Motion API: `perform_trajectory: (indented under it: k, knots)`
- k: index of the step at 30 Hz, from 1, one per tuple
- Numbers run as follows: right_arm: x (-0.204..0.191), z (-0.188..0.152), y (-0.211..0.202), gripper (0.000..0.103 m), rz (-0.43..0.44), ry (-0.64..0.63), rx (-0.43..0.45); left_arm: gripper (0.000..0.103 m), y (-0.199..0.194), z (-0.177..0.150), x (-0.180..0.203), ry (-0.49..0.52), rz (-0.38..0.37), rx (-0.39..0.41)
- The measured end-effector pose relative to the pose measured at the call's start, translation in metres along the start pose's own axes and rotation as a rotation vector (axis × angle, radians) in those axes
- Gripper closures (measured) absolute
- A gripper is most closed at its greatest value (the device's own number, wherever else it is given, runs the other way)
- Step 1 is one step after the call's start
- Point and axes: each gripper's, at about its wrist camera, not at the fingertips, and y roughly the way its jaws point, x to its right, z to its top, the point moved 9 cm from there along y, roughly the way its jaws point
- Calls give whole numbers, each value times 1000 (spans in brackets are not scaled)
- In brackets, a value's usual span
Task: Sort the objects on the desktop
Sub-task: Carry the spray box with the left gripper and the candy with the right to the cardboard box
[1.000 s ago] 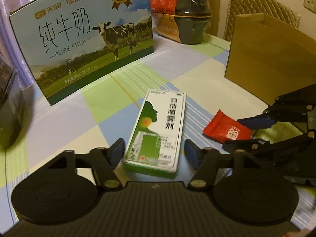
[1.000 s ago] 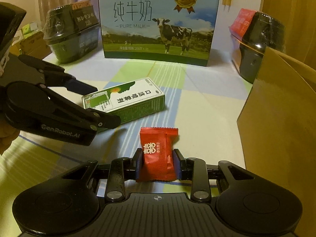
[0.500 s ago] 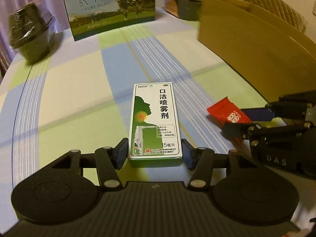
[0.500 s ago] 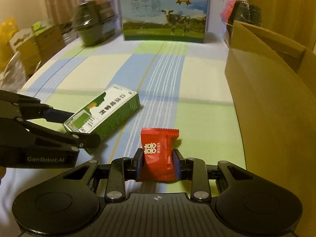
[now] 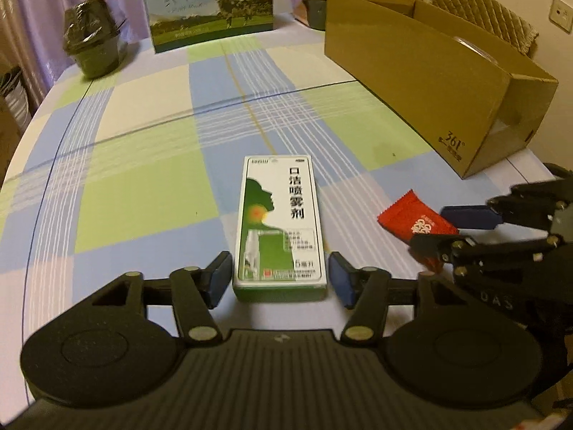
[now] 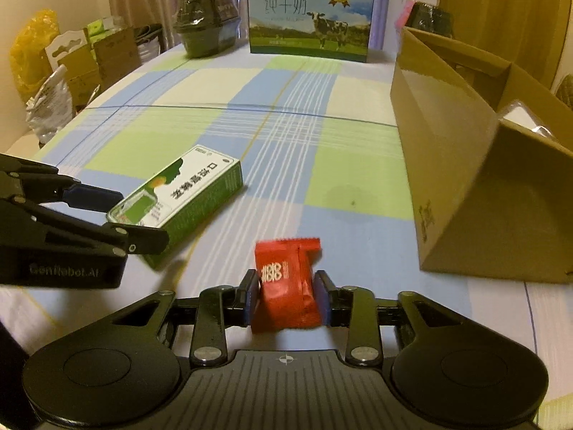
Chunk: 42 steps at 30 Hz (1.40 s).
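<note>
A green-and-white mouth-spray box [image 5: 279,222] lies lengthwise between the pads of my left gripper [image 5: 279,279], which is shut on its near end. From the right wrist view the same spray box [image 6: 186,193] sits raised a little over the checked tablecloth in the left gripper [image 6: 136,216]. My right gripper [image 6: 286,297] is shut on a red candy packet [image 6: 286,279], held upright. In the left wrist view the right gripper [image 5: 444,231] and its red packet [image 5: 412,218] are just right of the spray box.
An open brown cardboard box [image 6: 447,150] stands on the right side of the table, also seen from the left as the cardboard box [image 5: 429,82]. A milk carton case [image 6: 308,18] and black wrapped tubs [image 6: 204,25] line the far edge. Bags and boxes stand beyond the left edge.
Both grippers have drawn back from the milk case toward the near table edge, carrying their items. The left gripper's pads closed in on the spray box.
</note>
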Motion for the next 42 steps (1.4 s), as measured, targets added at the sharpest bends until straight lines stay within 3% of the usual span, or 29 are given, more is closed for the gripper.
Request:
perform_trajectory:
  k: [2, 4, 21, 30, 39, 42]
  knots:
    - [1, -6, -5, 54, -2, 0, 8, 41, -1, 0, -1, -2, 4, 2]
    - [3, -10, -7, 51, 5, 4, 17, 39, -1, 0, -1, 7, 13, 3]
    - [4, -6, 12, 52, 45, -21, 54, 34, 15, 13, 3, 22, 8, 21]
    - [3, -3, 14, 69, 42, -37, 69, 34, 23, 15, 1, 18, 10, 16]
    - [3, -3, 15, 71, 33, -31, 65, 36, 30, 18, -1, -7, 1, 8]
    - [3, -3, 15, 74, 31, -29, 64, 49, 32, 16, -2, -2, 12, -6]
